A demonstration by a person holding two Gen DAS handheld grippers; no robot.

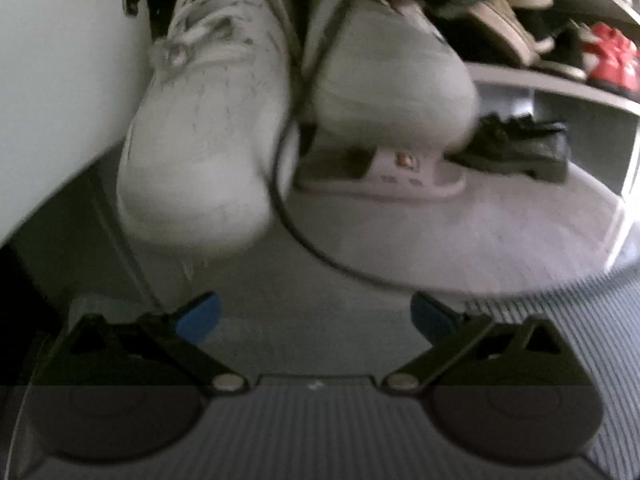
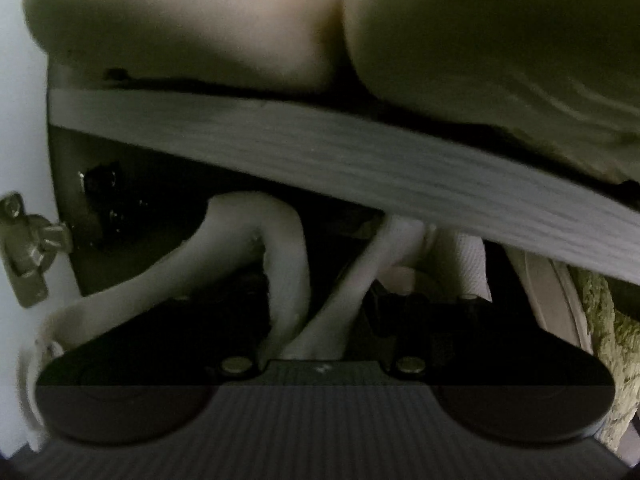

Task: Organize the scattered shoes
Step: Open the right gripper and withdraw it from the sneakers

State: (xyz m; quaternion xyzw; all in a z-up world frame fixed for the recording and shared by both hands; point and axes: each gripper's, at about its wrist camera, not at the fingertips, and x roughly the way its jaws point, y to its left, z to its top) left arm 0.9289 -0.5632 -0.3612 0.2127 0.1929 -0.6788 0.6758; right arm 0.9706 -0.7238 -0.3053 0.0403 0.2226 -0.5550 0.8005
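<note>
Two white lace-up sneakers fill the left wrist view, toes toward me: the left sneaker and the right sneaker, which hangs blurred above a pale slipper. My left gripper stands open below them, its blue pads apart with nothing between. The right wrist view is dark. There my right gripper has white shoe edges between its black fingers, and I cannot make out whether the pads press on them. Two pale shoe toes sit above a grey shelf board.
A shoe cabinet opens to the right, with a black shoe on its floor, red shoes and tan shoes on shelves. A black cable loops down in front. A door hinge sits left; something fuzzy and green lies right.
</note>
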